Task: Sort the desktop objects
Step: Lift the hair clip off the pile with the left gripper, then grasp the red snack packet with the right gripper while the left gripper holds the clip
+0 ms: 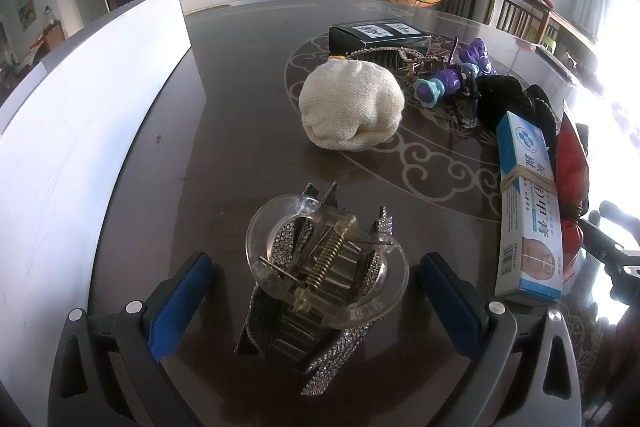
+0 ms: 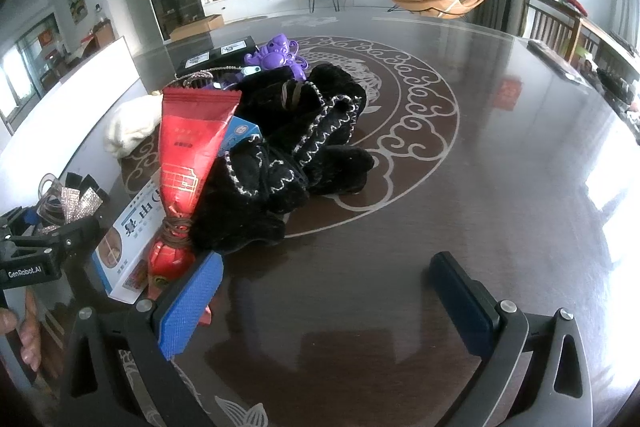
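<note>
The left gripper [image 1: 316, 291] is spread wide, and between its blue pads [image 1: 180, 291] at the bottom centre of the left wrist view lies a clear plastic hair claw clip with rhinestone strips and a brass spring [image 1: 324, 279]; the pads do not touch it, so I judge the grasp is only being prepared. The right gripper [image 2: 324, 303] is also spread wide and holds nothing, with only bare dark table [image 2: 500, 163] between its fingers. Further out, the other objects are in one mixed heap near the middle of both views: a long white and blue cardboard medicine box [image 1: 528, 203], a red foil packet tied with a brown band [image 2: 188, 163], a black fleece garment with pale stitched edges [image 2: 296, 151], a cream knitted bundle [image 1: 352, 107], a purple plastic toy [image 1: 452, 79] and a black flat box with white labels [image 1: 380, 37]. A white board-like container wall [image 1: 80, 131] stands at the left of the left view; its inside is hidden. So the sorting seems at the beginning, with almost everything left.
</note>
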`<action>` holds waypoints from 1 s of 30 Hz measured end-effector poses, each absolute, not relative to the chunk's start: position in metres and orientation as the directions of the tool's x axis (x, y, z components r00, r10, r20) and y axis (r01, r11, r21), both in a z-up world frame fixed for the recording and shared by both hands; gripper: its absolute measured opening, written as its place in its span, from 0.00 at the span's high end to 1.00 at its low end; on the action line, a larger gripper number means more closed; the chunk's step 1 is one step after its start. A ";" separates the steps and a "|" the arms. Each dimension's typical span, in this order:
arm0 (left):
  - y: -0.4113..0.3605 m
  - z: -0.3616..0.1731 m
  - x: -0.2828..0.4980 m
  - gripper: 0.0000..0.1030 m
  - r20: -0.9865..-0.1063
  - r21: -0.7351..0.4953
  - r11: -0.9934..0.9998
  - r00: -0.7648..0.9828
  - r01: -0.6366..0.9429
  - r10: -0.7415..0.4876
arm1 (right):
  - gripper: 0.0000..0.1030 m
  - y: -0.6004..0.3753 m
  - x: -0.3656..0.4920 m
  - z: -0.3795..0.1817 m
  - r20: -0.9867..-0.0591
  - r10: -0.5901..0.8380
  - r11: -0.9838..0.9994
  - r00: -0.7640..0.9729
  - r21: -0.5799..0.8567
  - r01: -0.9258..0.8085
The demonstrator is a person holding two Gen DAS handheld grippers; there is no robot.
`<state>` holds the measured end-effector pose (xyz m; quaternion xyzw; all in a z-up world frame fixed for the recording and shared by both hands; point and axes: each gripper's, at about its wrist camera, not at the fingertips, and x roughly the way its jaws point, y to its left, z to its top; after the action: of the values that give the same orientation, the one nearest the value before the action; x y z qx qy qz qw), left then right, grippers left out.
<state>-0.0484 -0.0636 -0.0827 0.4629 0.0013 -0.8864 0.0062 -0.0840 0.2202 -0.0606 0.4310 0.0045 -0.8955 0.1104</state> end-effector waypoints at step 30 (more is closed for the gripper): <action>-0.063 -0.084 -0.048 0.00 -0.820 0.003 -1.000 -0.573 0.013 -0.010 | 0.00 0.244 -0.158 -0.056 -0.862 -0.125 -0.992 -0.492 0.097 0.084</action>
<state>-0.0477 -0.0635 -0.0836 0.4622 0.0016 -0.8868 0.0067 -0.1575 0.2440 -0.0555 0.5005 -0.0208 -0.8633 0.0605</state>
